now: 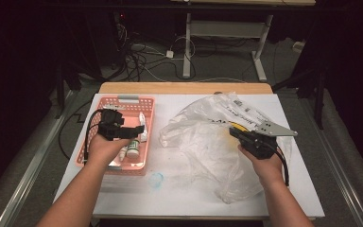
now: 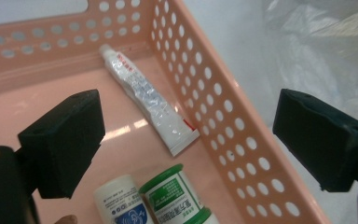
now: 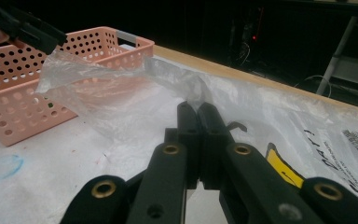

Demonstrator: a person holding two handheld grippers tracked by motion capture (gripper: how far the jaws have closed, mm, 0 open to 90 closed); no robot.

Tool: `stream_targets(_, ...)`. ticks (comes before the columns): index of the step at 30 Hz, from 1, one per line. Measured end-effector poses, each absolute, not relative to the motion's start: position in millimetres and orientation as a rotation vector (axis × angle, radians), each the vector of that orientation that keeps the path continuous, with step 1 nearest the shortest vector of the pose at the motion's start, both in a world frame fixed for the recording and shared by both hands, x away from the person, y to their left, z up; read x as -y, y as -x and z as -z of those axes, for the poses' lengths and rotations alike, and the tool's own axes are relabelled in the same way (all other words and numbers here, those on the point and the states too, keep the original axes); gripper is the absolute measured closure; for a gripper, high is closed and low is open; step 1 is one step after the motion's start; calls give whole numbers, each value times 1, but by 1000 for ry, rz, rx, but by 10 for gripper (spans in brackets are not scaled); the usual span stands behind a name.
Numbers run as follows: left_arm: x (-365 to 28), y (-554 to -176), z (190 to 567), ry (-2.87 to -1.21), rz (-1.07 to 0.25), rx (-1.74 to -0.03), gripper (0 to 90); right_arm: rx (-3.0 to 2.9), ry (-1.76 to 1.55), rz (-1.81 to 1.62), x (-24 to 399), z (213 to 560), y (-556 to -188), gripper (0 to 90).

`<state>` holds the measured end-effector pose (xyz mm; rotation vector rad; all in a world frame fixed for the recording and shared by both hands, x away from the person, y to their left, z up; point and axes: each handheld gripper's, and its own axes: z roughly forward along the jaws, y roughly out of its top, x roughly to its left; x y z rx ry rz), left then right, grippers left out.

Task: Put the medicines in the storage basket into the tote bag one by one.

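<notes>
A pink perforated basket (image 1: 127, 99) stands at the table's left. In it lie a white ointment tube (image 2: 144, 95), a green-capped bottle (image 2: 172, 196) and a white bottle (image 2: 119, 200). My left gripper (image 1: 139, 132) hovers over the basket's right side, open. Its pads (image 2: 70, 135) straddle the basket's right wall (image 2: 214, 116) with nothing held. At the right a crumpled clear plastic bag (image 1: 208, 137) with a yellow label lies spread on the table. My right gripper (image 1: 234, 132) is shut on the bag's film (image 3: 102, 88), which rises from its closed jaws (image 3: 198, 109).
A faint blue mark (image 1: 156, 179) sits on the white table cover in front of the basket. A wooden table edge (image 1: 184, 87) runs along the back. Beyond it are floor cables and a desk frame (image 1: 187, 47).
</notes>
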<state>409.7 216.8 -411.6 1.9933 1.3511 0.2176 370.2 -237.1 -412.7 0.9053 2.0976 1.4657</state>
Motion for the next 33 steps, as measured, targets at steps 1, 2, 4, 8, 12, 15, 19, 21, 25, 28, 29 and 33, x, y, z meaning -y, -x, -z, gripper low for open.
stream_targets(1, -216, -411, 413, -2004, -204, -1364, 99, -2100, -904, -1463, 237, 413, -370, 900)
stream_targets(2, -216, -411, 414, -2016, -198, -1379, 103, -2101, -900, -1461, 237, 413, -370, 900)
stream_targets(4, -215, -413, 416, -2029, -176, -1402, 117, -2102, -897, -1463, 237, 412, -370, 900)
stream_targets(8, -215, -416, 420, -2068, -130, -1452, 142, -2098, -900, -1466, 238, 412, -369, 900)
stream_targets(12, -216, -420, 425, -2091, -53, -1510, 154, -2095, -891, -1468, 239, 411, -370, 900)
stream_targets(15, -215, -422, 427, -2114, 0, -1537, 188, -2091, -899, -1474, 239, 410, -369, 900)
stream_targets(19, -212, -426, 432, -2175, 76, -1562, 221, -2094, -892, -1470, 239, 411, -370, 900)
stream_targets(21, -209, -427, 433, -2205, 96, -1569, 231, -2095, -893, -1469, 238, 411, -370, 900)
stream_targets(25, -204, -428, 434, -2239, 113, -1572, 245, -2095, -888, -1468, 239, 411, -370, 900)
stream_targets(28, -203, -427, 433, -2245, 123, -1580, 257, -2097, -889, -1467, 239, 411, -370, 900)
stream_targets(29, -203, -427, 433, -2246, 124, -1581, 260, -2097, -890, -1468, 238, 411, -370, 900)
stream_targets(33, -206, -427, 433, -2251, 132, -1595, 300, -2097, -886, -1470, 238, 411, -370, 900)
